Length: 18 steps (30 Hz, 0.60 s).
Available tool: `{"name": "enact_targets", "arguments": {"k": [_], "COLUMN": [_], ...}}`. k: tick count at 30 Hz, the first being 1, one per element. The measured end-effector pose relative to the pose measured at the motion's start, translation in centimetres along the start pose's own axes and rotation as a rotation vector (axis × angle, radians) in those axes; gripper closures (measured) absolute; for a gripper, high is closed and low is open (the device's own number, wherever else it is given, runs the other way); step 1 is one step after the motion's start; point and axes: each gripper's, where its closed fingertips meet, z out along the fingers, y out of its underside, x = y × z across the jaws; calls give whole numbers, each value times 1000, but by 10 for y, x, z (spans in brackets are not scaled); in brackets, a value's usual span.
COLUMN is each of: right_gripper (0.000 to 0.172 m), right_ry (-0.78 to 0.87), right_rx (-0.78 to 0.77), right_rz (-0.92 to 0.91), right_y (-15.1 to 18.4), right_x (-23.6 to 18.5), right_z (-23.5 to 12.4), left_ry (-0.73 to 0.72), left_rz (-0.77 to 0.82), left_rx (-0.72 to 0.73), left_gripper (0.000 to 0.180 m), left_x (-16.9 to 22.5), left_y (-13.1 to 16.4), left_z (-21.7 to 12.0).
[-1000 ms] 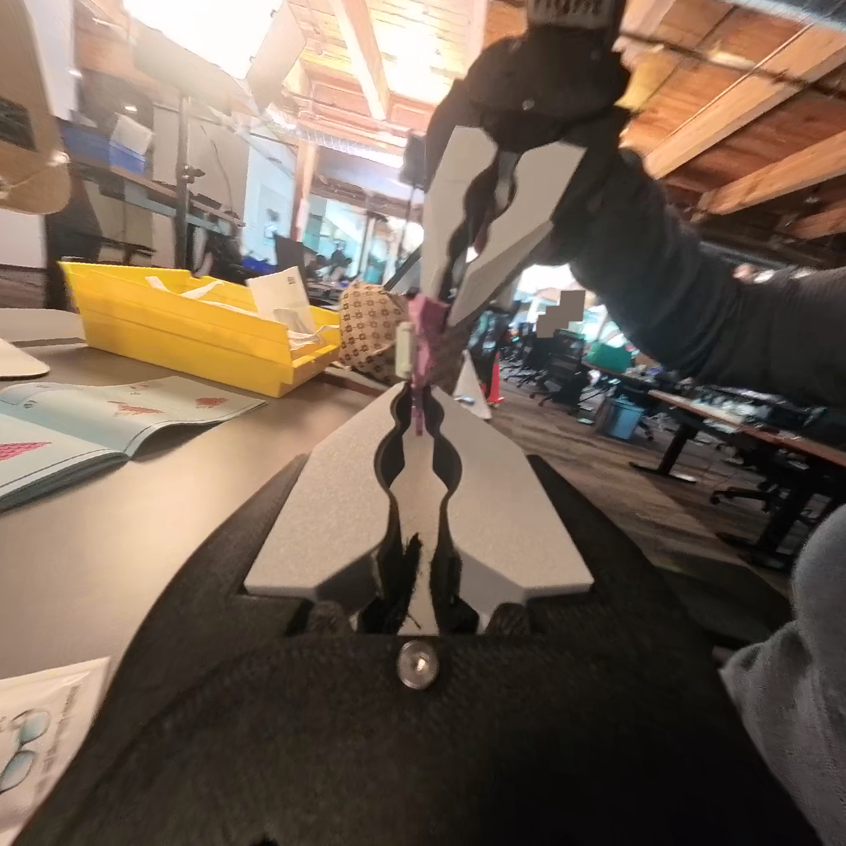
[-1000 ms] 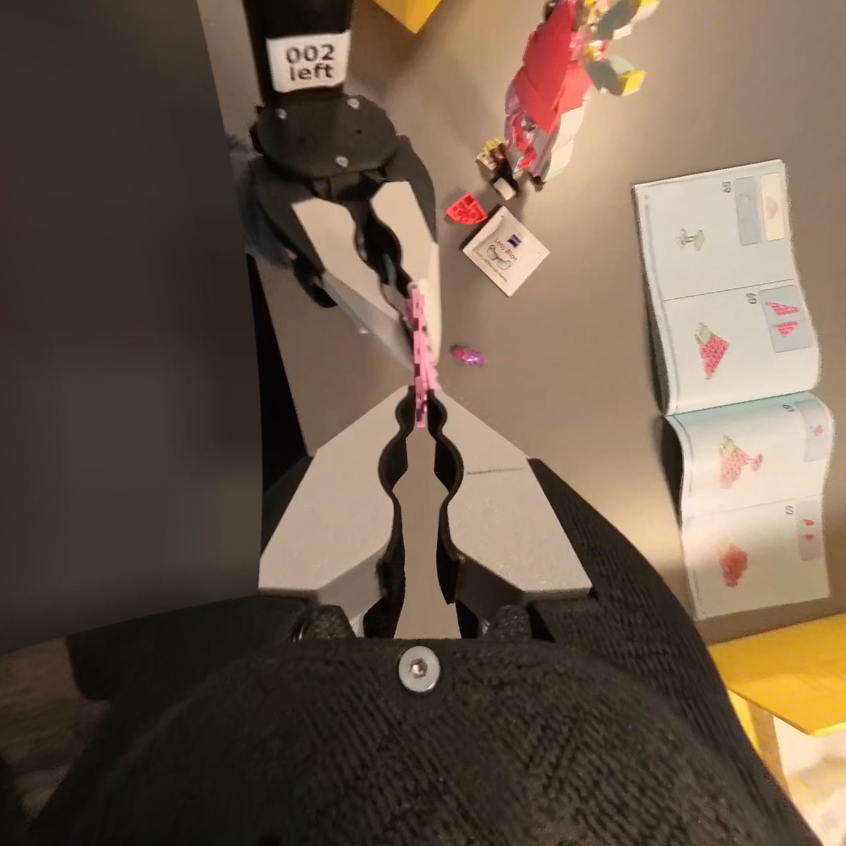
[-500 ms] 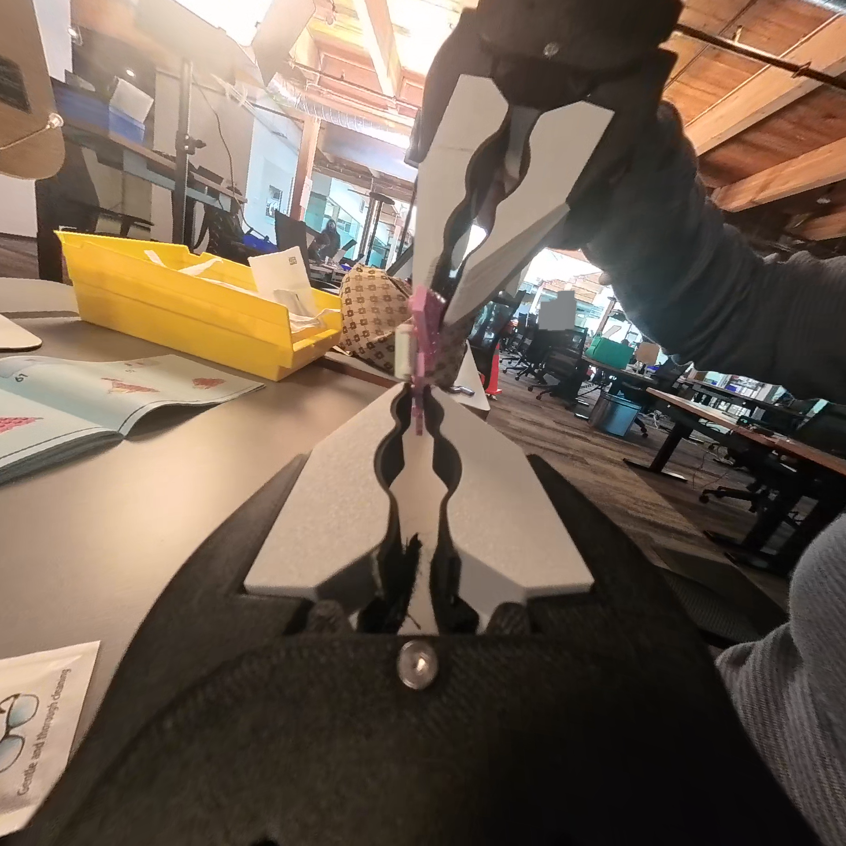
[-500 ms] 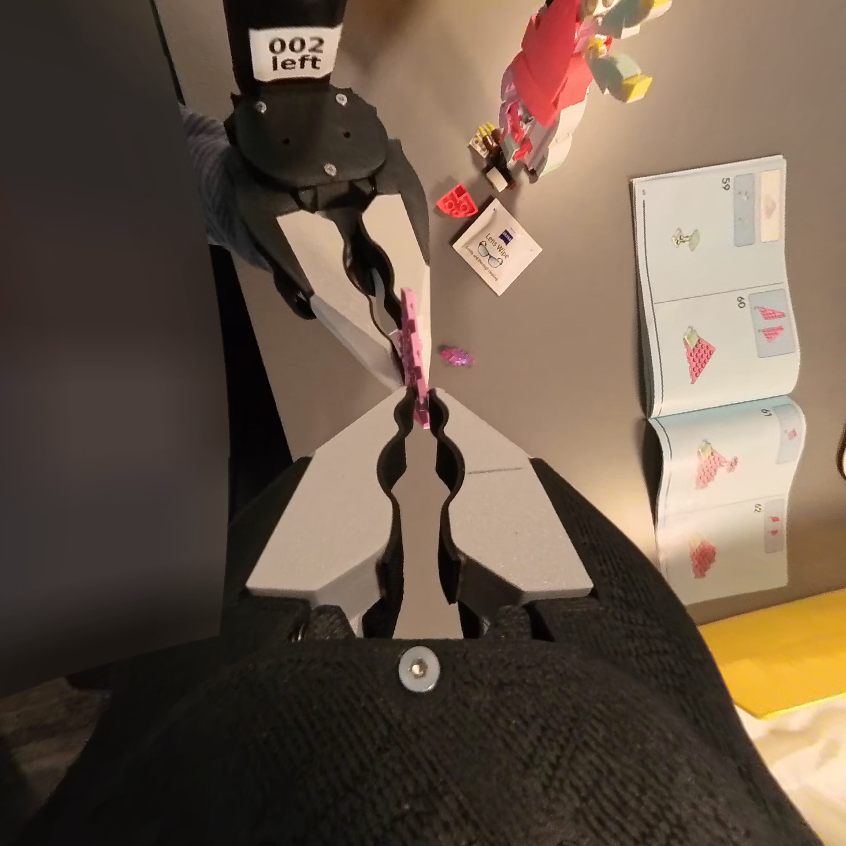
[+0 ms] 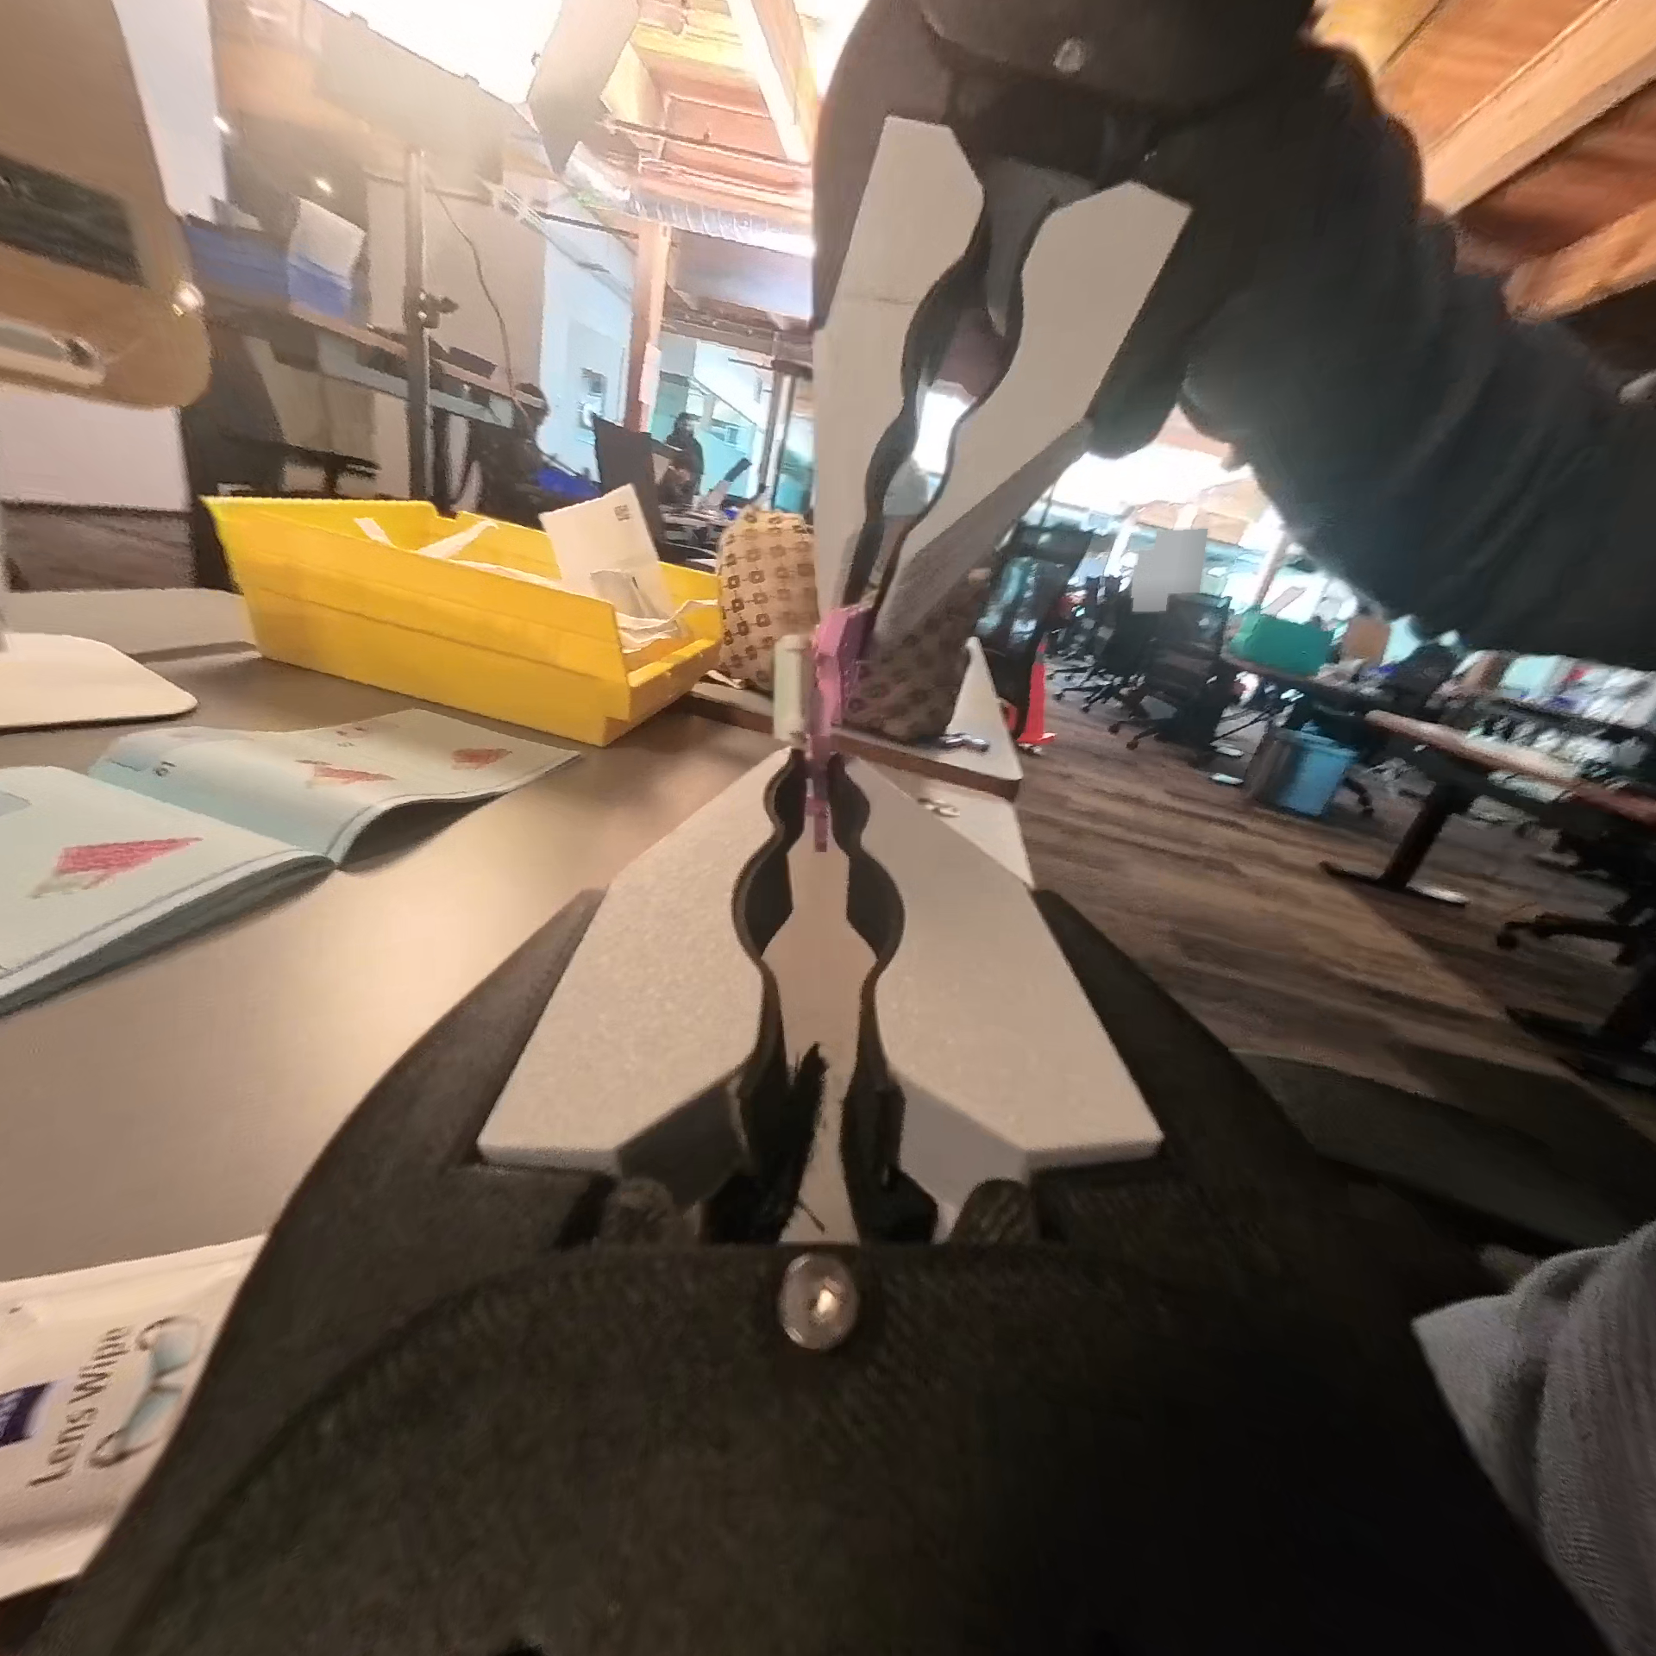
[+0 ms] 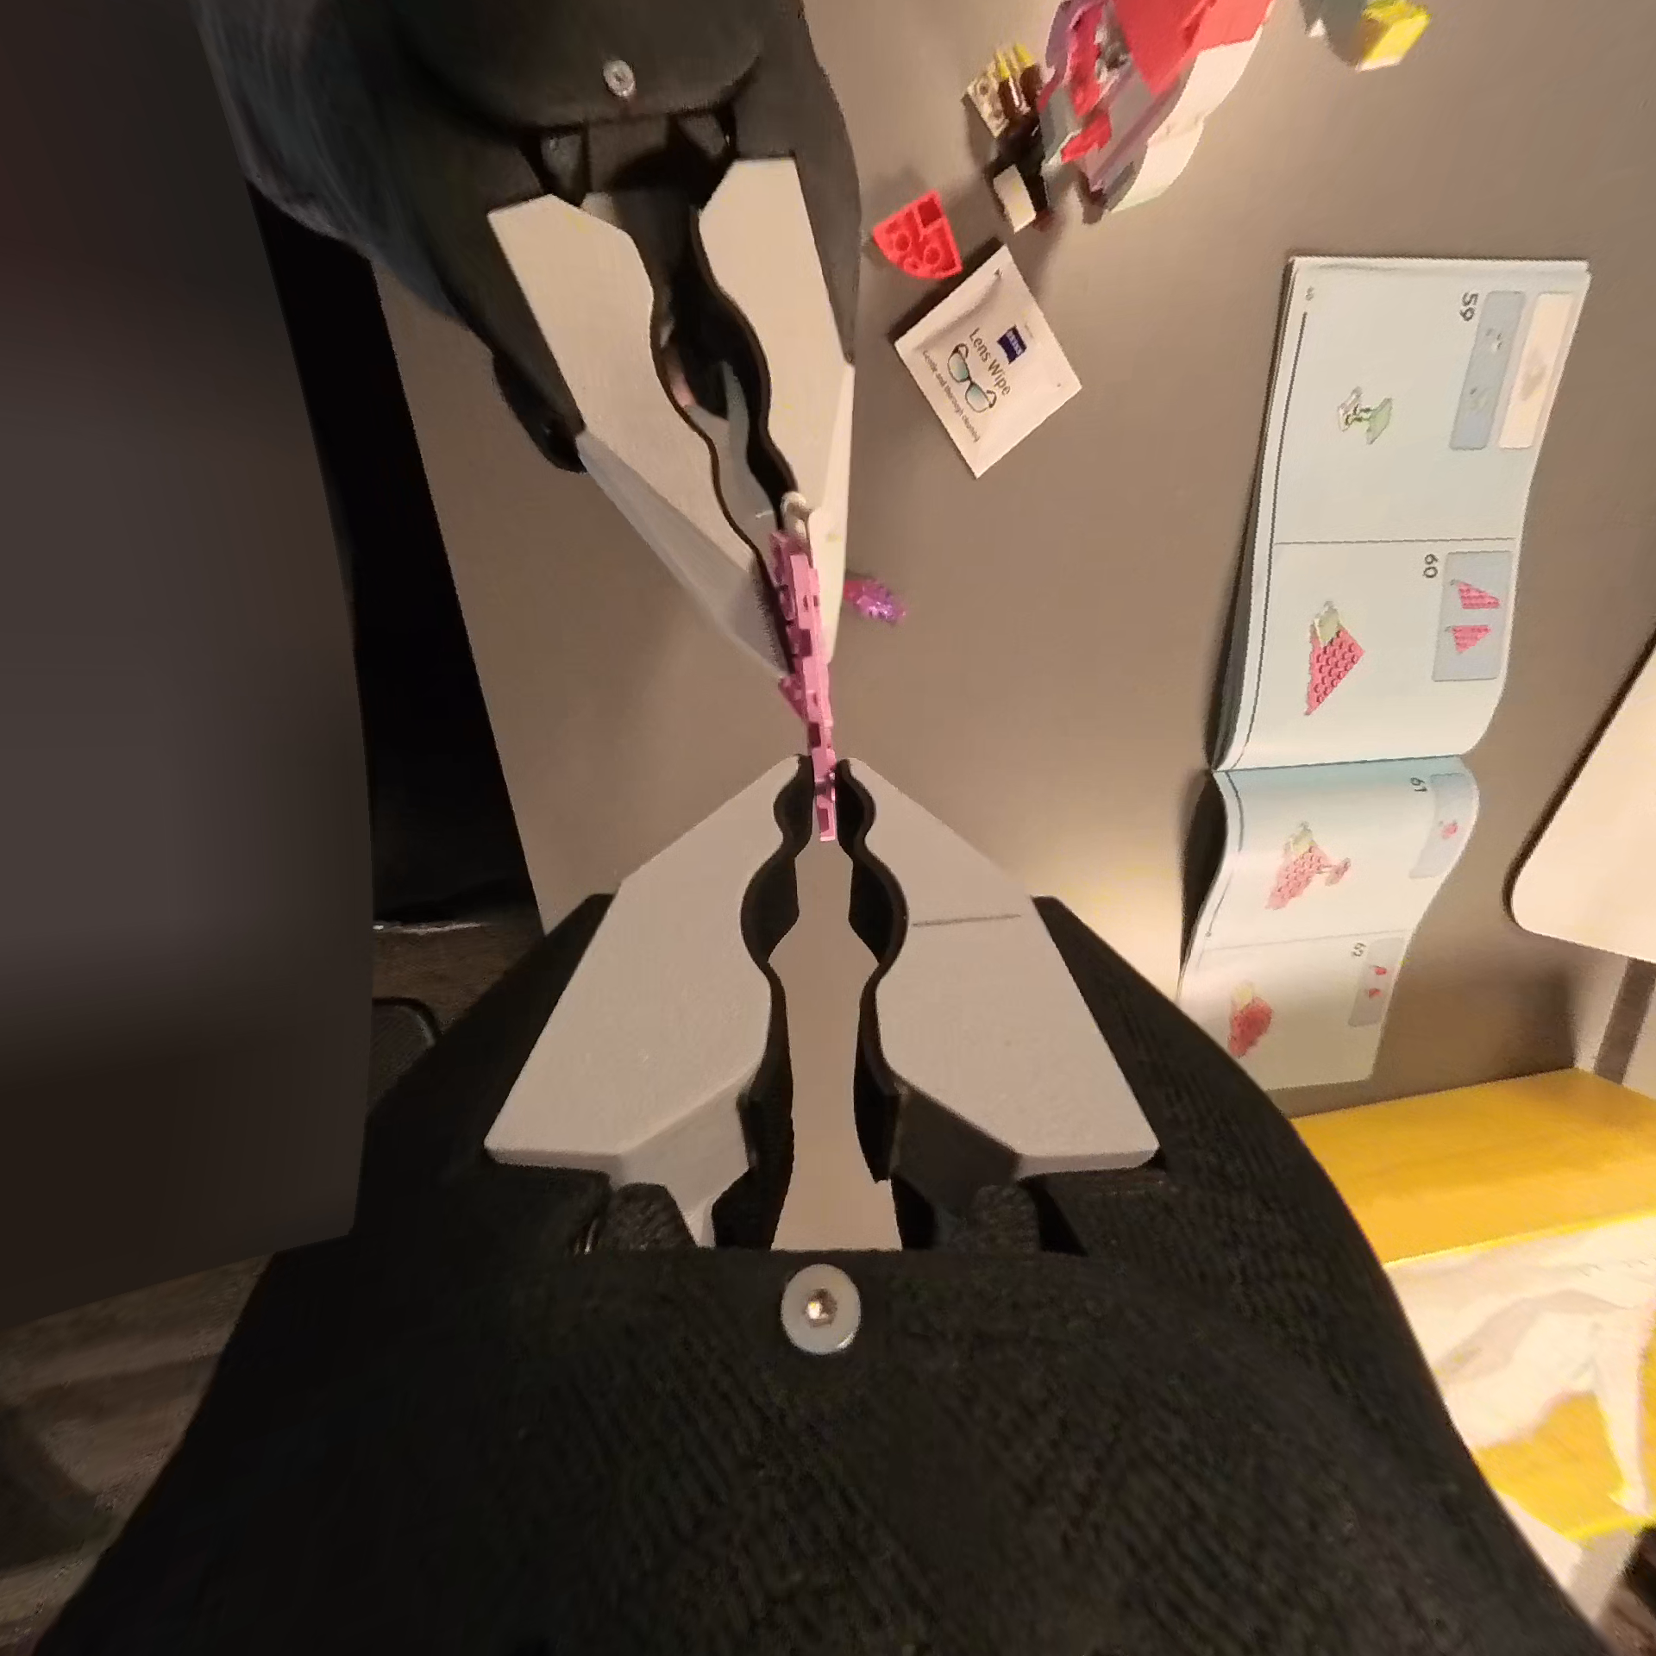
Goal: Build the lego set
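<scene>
A pink stack of brick plates (image 5: 819,717) hangs in the air over the grey table (image 5: 269,1030), with a small white piece (image 5: 789,685) on its left face. My left gripper (image 5: 820,772) is shut on its lower end. My right gripper (image 5: 862,618) comes down from above and is shut on its upper end. In the right wrist view my right gripper (image 6: 823,781) pinches one end of the pink plates (image 6: 817,735). There my left gripper (image 6: 793,650) grips the far end. Both pairs of pads press on the plates.
On the table lie an open instruction booklet (image 6: 1398,538), a white wipe packet (image 6: 986,367), a red brick (image 6: 918,237), a small purple piece (image 6: 874,599) and a partly built brick model (image 6: 1129,116). A yellow bin (image 5: 430,618) and a patterned bag (image 5: 771,591) stand behind. Only a small space, under 4 cm, lies between the two pairs of fingers. Between my left fingertips and the small purple piece (image 6: 874,599) there is roughly 12 cm.
The two grippers have drawn closer to each other, each still gripping the pink plates. The right jaws have closed slightly tighter on them.
</scene>
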Motion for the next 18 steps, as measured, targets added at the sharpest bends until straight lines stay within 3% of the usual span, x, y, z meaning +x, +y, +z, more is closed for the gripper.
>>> {"name": "enact_targets", "arguments": {"k": [5, 13, 18], "right_gripper": [169, 169, 169], "right_ry": [85, 387, 147], "right_rx": [54, 302, 531], "right_rz": [-104, -186, 125], "right_y": [-2, -2, 4], "right_x": [-2, -3, -23], "right_z": [8, 52, 85], "left_ry": [-85, -116, 37], "left_rz": [257, 576, 458], "left_rx": [-109, -454, -751], "left_gripper": [178, 177, 177], "left_x": [-3, -24, -18], "left_y": [8, 39, 75], "left_z": [-2, -20, -35]}}
